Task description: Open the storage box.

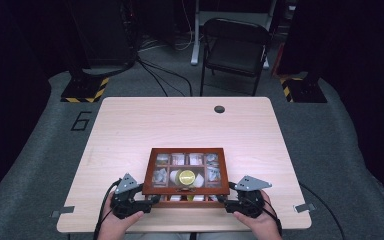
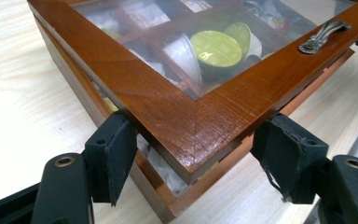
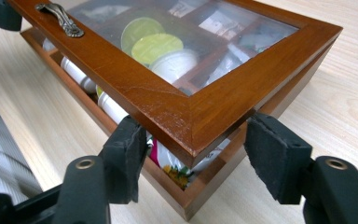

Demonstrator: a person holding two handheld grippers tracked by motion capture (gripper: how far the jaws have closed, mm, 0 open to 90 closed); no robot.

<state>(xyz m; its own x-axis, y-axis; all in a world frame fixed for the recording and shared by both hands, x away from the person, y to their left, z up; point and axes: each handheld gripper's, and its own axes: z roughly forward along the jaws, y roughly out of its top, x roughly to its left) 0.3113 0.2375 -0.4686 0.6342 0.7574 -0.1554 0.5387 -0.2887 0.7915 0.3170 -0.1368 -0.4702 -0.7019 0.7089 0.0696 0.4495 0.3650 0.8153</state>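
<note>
A brown wooden box (image 1: 186,150) with a glass lid stands at the near middle of the table (image 1: 180,120). Its lid sits ajar above the base, with a metal handle (image 2: 324,33) (image 3: 60,18) on the front rail. Under the glass lie capsules, one with a yellow-green top (image 2: 216,47) (image 3: 161,46), and several packets. My left gripper (image 1: 152,200) (image 2: 196,149) straddles the lid's near left corner, jaws spread to either side, pads at the frame's edges. My right gripper (image 1: 223,200) (image 3: 196,149) straddles the near right corner the same way, also open.
A dark folding chair (image 1: 236,47) stands on the floor beyond the table's far edge. A round cable hole (image 1: 219,109) sits near that edge. Stands with striped bases (image 1: 85,90) flank the table. White capsules (image 3: 77,74) show in the gap under the lid.
</note>
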